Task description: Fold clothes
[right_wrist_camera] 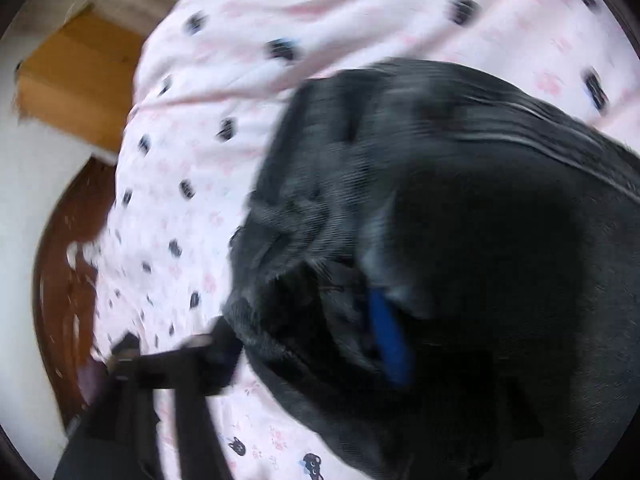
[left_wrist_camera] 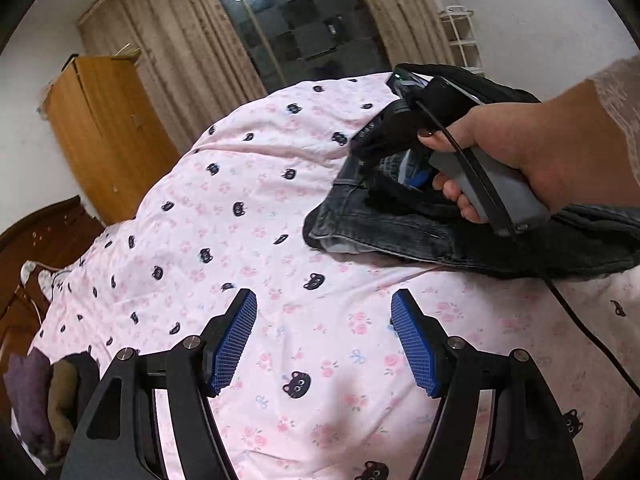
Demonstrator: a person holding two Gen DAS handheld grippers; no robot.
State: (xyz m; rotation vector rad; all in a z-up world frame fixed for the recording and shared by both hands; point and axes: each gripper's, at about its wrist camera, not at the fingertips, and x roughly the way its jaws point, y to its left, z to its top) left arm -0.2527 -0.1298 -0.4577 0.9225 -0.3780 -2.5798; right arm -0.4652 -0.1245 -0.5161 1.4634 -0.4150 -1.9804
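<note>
Jeans point(left_wrist_camera: 400, 224), dark denim and bunched into a thick wad, lay on the pink cat-print bedspread point(left_wrist_camera: 248, 216) toward three o'clock of the left wrist view; the waistband end pointed to nine o'clock. The right gripper point(left_wrist_camera: 404, 176), held in the person's right hand point(left_wrist_camera: 532, 160), was buried in the denim. In the blurred right wrist view one blue pad point(right_wrist_camera: 390, 340) showed among folds of cloth, its partner hidden, so whether the jaws were clamped on a layer could not be told. The left gripper point(left_wrist_camera: 324, 344) hung over bare bedspread at six o'clock, jaws wide, holding nothing. A wooden wardrobe point(left_wrist_camera: 108, 136) stood at ten o'clock, curtains point(left_wrist_camera: 192, 40) at twelve.

Whether the wad was a fold half made or a garment being gathered up could not be settled from this instant. In either case, good practice would be to pinch a single seam or the waistband edge, not a handful of layers, and to pin the opposite edge with the free gripper so that the cloth draws flat instead of dragging the bedspread into creases.
</note>
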